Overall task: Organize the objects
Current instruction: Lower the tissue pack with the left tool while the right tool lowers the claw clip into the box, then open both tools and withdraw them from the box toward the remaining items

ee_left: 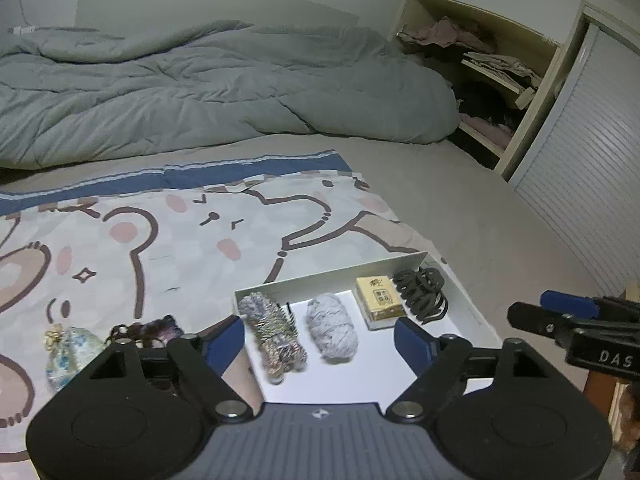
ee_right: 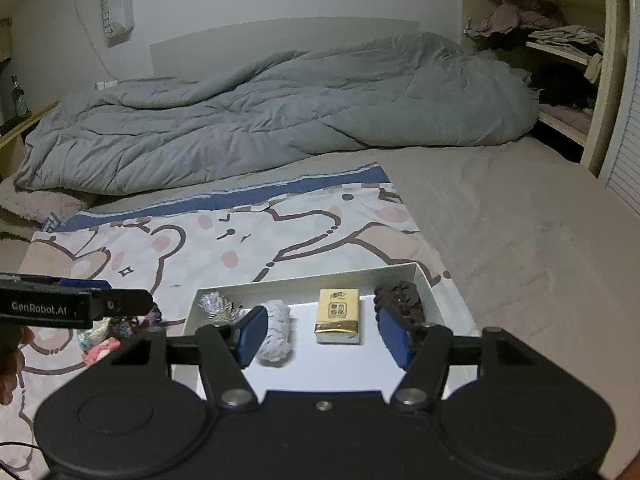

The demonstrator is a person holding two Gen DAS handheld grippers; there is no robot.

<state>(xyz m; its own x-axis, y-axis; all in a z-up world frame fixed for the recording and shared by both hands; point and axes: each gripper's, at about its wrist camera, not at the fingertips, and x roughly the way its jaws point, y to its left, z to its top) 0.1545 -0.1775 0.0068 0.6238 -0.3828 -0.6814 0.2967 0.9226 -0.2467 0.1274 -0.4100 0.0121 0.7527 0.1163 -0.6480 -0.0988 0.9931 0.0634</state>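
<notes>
Objects for sorting lie in and beside a shallow white box point(ee_left: 460, 280) on the bed. Left gripper point(ee_left: 320, 344) hangs above the box's near edge with its blue-padded jaws spread wide and nothing between them; its body is matte black with round hinge plates and a ribbed grey centre. Right gripper point(ee_right: 320, 334) hovers over the same box, its jaws also apart and empty.

Inside the box, from nine o'clock to three o'clock in the left wrist view, lie a tinsel-wrapped multicolour bundle point(ee_left: 276, 336), a fuzzy pale grey oval bundle point(ee_left: 332, 326), a small gold rectangular packet point(ee_left: 378, 296) with printed characters, and a loose pile of dark hair ties point(ee_left: 422, 286) at the box's one o'clock corner. All four lie apart from each other on the smooth white floor of the box.

Outside the box, at nine o'clock, a small patterned drawstring pouch point(ee_left: 68, 354) with a gold tie and a dark, mottled fabric item point(ee_left: 148, 330) lie on a cartoon bear sheet point(ee_left: 180, 240) with a blue stripe.

Farther off, at twelve o'clock, a puffy grey quilted duvet point(ee_left: 200, 92) is heaped across the bed. At two o'clock, an open cream shelf unit point(ee_left: 532, 92) holds crumpled clothes.
</notes>
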